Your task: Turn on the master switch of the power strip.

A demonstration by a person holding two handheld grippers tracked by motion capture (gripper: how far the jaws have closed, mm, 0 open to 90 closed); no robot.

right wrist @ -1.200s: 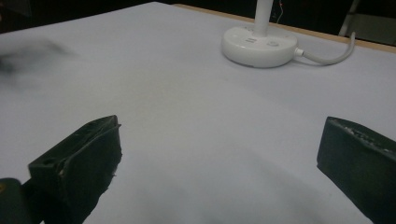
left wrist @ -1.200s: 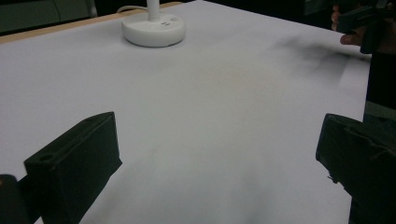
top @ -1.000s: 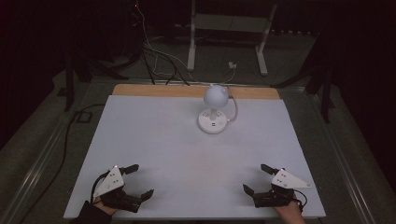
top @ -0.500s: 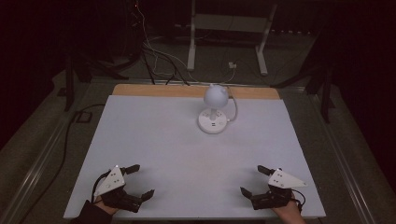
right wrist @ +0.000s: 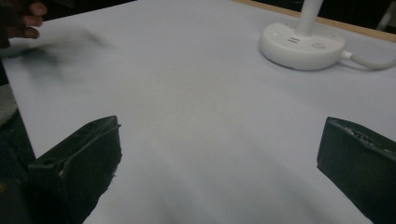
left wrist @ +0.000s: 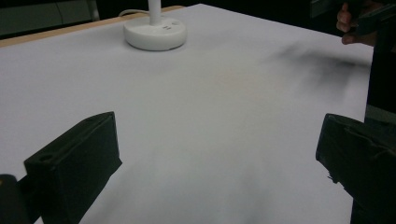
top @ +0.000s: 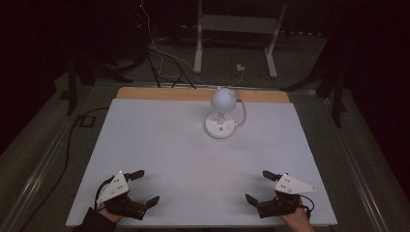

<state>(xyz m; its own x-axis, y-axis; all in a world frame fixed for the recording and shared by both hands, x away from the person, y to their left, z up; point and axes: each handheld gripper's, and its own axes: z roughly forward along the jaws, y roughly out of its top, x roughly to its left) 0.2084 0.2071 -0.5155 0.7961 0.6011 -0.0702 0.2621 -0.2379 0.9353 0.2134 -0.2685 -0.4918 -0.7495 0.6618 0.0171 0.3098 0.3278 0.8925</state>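
A white desk lamp (top: 222, 114) with a round base and a ball-shaped head stands at the back middle of the white table (top: 183, 159). Its base (left wrist: 155, 33) appears far ahead in the left gripper view and its base (right wrist: 302, 45) at upper right in the right gripper view. My left gripper (top: 145, 187) rests open near the front left corner. My right gripper (top: 258, 187) rests open near the front right corner. Nothing lies between either pair of jaws.
A white cable (top: 241, 113) runs from the lamp base toward the back edge. A wooden strip (top: 164, 94) borders the table's far side. Beyond it stand a metal frame (top: 237, 38) and loose wires on a dark floor.
Both grippers have shifted only slightly near the front edge. The lamp has not moved.
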